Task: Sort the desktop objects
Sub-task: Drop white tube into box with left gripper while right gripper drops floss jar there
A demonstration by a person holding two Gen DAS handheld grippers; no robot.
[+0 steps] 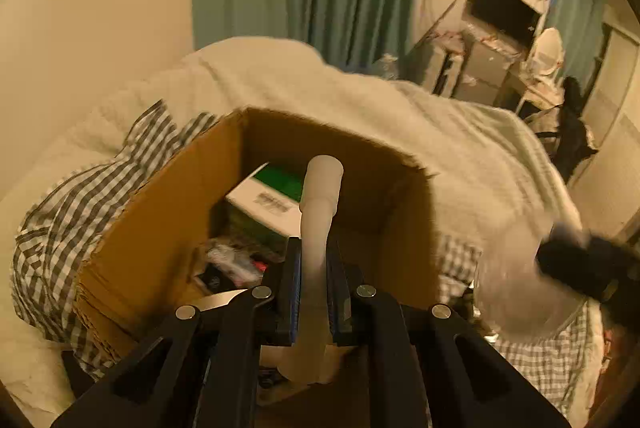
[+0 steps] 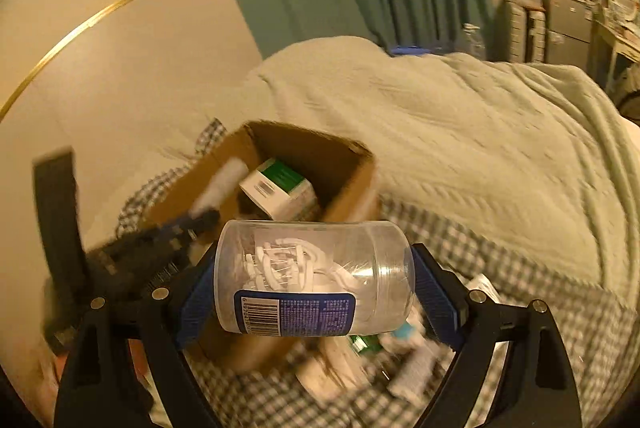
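Broadly, a pale blanket (image 2: 460, 132) covers the bed, with a checked cloth (image 2: 520, 268) beneath an open cardboard box (image 1: 160, 228) holding a green-and-white carton (image 1: 272, 192). Over the box, the left hand-held gripper (image 1: 314, 268) clamps a white tube (image 1: 320, 212). Beside it, the right hand-held gripper (image 2: 316, 280) squeezes a clear jar (image 2: 312, 276) of white clips sideways.

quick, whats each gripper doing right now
Left gripper: shut on a pale tube, above the cardboard box.
Right gripper: shut on a clear plastic jar held sideways.
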